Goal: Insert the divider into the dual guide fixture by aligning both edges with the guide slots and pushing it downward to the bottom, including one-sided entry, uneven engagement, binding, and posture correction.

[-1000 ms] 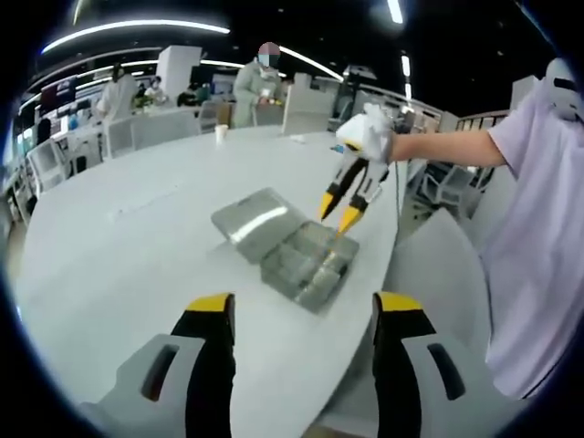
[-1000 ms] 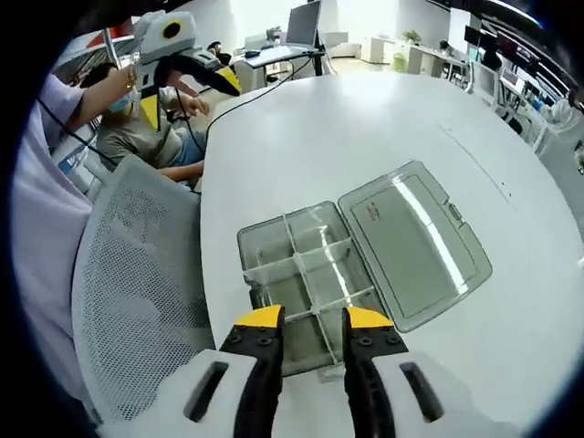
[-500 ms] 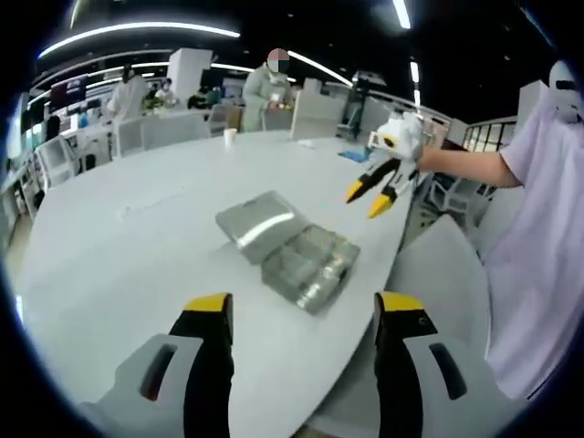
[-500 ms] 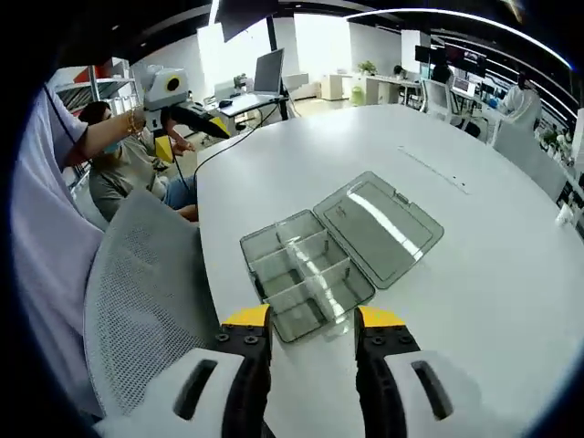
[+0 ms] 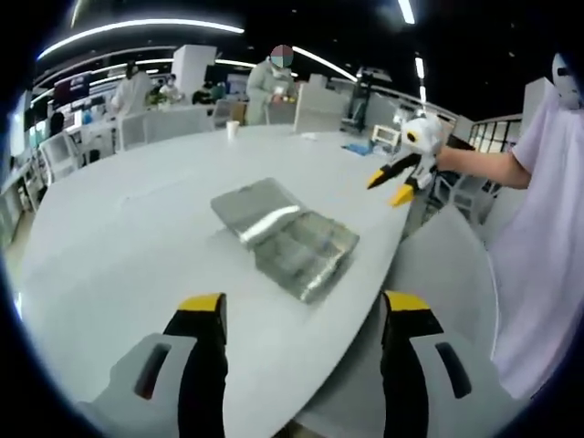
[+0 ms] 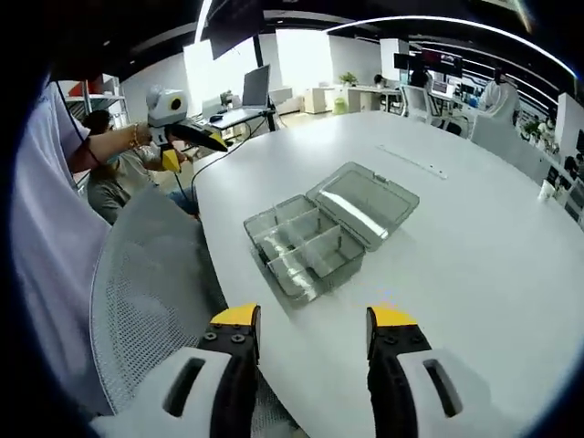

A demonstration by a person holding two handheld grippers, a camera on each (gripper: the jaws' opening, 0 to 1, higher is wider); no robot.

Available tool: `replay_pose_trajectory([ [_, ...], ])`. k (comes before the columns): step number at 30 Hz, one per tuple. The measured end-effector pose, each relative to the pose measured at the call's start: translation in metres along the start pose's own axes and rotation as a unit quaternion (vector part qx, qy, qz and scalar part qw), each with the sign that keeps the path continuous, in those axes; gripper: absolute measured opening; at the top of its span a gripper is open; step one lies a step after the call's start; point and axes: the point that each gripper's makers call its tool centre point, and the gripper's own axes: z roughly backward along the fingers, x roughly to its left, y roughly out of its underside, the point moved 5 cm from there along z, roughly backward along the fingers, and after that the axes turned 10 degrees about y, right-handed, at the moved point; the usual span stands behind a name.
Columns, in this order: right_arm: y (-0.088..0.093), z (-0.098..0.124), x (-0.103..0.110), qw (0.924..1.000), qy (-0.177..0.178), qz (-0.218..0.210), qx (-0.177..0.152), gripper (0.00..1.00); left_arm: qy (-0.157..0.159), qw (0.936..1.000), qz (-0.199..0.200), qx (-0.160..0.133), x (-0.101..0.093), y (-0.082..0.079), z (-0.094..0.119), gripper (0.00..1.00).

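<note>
A clear plastic compartment box lies on the white table with its lid folded flat open. Thin clear dividers stand between its compartments. My left gripper hangs well back from the box over the table's near edge, open with nothing between its jaws. My right gripper is likewise open and empty, short of the box. The right gripper also shows raised beyond the box, held by a hand. The left gripper is visible in the air off the table's edge.
A grey mesh chair stands against the table edge near the box. A person in a pale shirt holds both tools. A seated person is beyond the chair. A paper cup stands at the far edge. People and desks fill the background.
The right gripper has lifted away from the box and its jaws have spread wider. The left gripper has drawn back slightly. The box has stayed put.
</note>
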Motion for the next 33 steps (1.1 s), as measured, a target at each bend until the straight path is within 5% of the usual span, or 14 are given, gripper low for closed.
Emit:
replay_pose_trajectory([
  [14,0.041,0.029,-0.006,0.9985,0.021,-0.045,-0.022,0.52,-0.027,0.9994,0.015,-0.011,-0.009,0.014,0.009,0.74],
  [25,0.039,0.030,-0.014,0.9985,0.029,-0.041,-0.022,0.57,-0.027,0.9993,0.014,-0.023,-0.007,0.011,0.013,0.82],
  [33,0.041,0.020,-0.010,0.9992,0.021,-0.033,-0.005,0.61,-0.034,0.9993,0.019,-0.002,-0.001,0.023,0.011,0.85],
])
